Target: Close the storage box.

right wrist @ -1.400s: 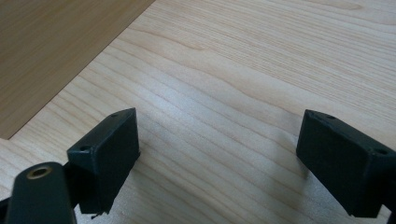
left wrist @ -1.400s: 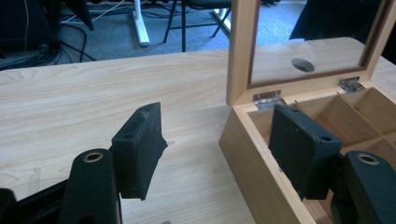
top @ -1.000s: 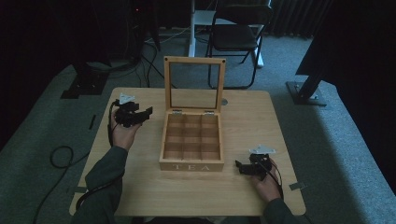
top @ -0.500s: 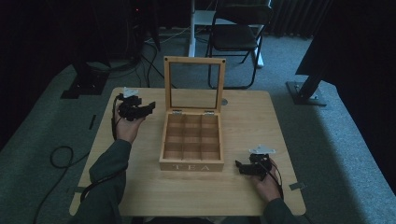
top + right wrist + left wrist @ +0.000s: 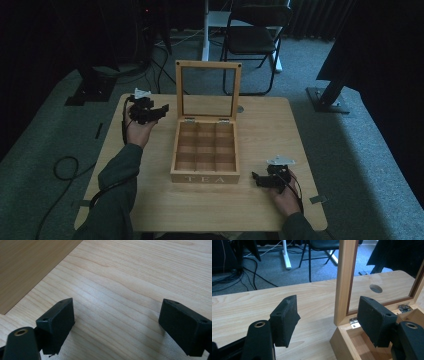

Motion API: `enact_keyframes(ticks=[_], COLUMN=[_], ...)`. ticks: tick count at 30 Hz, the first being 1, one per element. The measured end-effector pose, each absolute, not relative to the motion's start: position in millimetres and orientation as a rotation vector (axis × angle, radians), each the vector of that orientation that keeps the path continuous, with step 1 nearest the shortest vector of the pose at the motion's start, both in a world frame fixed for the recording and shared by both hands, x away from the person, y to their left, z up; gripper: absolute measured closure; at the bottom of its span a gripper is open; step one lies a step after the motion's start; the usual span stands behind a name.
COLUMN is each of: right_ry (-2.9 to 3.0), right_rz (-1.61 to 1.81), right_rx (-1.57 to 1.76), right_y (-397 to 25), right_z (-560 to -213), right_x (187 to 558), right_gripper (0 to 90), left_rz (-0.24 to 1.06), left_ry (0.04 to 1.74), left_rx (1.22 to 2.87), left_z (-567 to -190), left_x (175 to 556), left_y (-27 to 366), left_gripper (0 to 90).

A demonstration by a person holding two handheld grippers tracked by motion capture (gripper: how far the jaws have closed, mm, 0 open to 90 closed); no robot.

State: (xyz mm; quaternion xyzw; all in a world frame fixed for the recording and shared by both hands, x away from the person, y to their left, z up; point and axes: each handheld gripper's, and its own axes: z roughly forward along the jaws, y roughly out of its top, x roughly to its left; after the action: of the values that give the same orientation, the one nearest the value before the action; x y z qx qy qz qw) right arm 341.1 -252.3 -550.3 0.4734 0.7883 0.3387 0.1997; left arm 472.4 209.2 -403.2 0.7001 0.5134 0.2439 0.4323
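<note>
A wooden tea box [image 5: 205, 154] marked TEA stands mid-table, its glass-paned lid [image 5: 208, 91] raised upright. Its compartments look empty. My left gripper [image 5: 161, 109] is held up at the box's left rear corner, open, pointing toward the lid. In the left gripper view the left gripper [image 5: 329, 322] has its jaws apart either side of the lid's frame post [image 5: 344, 282], not touching it, with the hinge [image 5: 353, 322] below. My right gripper [image 5: 256, 179] rests low on the table right of the box front, open. In the right gripper view the right gripper [image 5: 120, 327] has bare wood between its jaws.
The table [image 5: 150, 200] has a round hole [image 5: 240, 108] behind the box. A folding chair [image 5: 255, 35] and stand legs [image 5: 330, 95] sit on the carpet beyond the far edge. Cables [image 5: 65, 165] trail on the floor at the left.
My left gripper has moved right and slightly away from me, from the table's left side up to the lid's left edge. The right gripper has stayed put.
</note>
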Motion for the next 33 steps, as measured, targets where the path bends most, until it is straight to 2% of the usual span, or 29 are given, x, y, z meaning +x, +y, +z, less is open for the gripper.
enact_keyframes(ticks=[11,33], right_ry=[2.204,2.204], right_rz=[0.947,0.947], right_rx=[1.324,1.323], right_y=[-252,-252], right_z=[-550,-550], right_x=[341,341], right_gripper=[12.7,12.7], left_rz=[0.572,0.597], left_ry=[1.275,1.238], left_rx=[1.738,1.774], left_z=[-404,-390], left_x=[486,505], left_y=[208,194], left_gripper=[31.8,28.8])
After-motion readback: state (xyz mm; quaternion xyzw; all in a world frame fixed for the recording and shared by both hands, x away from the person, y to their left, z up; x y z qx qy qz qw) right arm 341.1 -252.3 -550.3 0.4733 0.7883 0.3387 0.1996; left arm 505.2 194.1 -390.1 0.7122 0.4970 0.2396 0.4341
